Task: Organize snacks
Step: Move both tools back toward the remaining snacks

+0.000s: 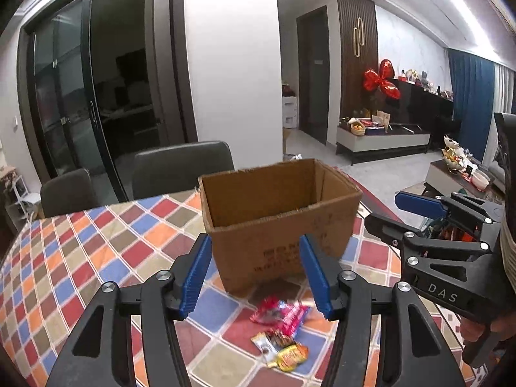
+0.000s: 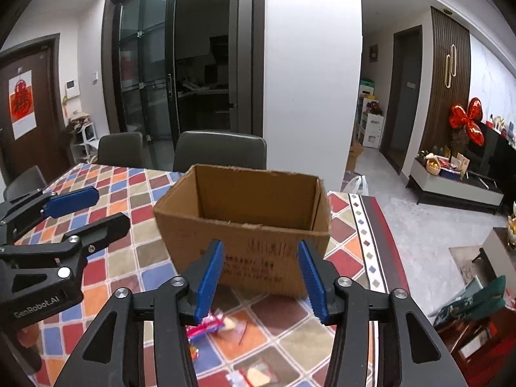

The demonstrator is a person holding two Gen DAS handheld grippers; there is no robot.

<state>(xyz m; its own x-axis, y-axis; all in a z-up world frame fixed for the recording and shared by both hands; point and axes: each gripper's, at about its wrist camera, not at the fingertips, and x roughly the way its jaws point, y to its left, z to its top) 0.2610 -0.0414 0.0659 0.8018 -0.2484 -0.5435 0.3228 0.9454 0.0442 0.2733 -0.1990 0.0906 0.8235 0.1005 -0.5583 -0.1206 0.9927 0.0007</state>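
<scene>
A table (image 1: 80,251) under a cloth of red, blue, orange and beige diamonds fills the near ground of a lit living and dining room. Nearest in the left wrist view, small snack packets lie loose on the cloth: a yellow-orange packet (image 1: 292,356) touching a brown one (image 1: 280,338), and a pink-red packet (image 1: 280,311) just beyond. Above them the left gripper (image 1: 259,275) has its blue pads spread about halfway with nothing between them; the right gripper (image 2: 261,277) is likewise parted and holds nothing, a pink packet (image 2: 208,322) below it. Just behind stands an open cardboard box (image 1: 277,225), upright. Beyond the table are 2 grey chairs (image 2: 221,150), then a white pillar (image 2: 311,74).
</scene>
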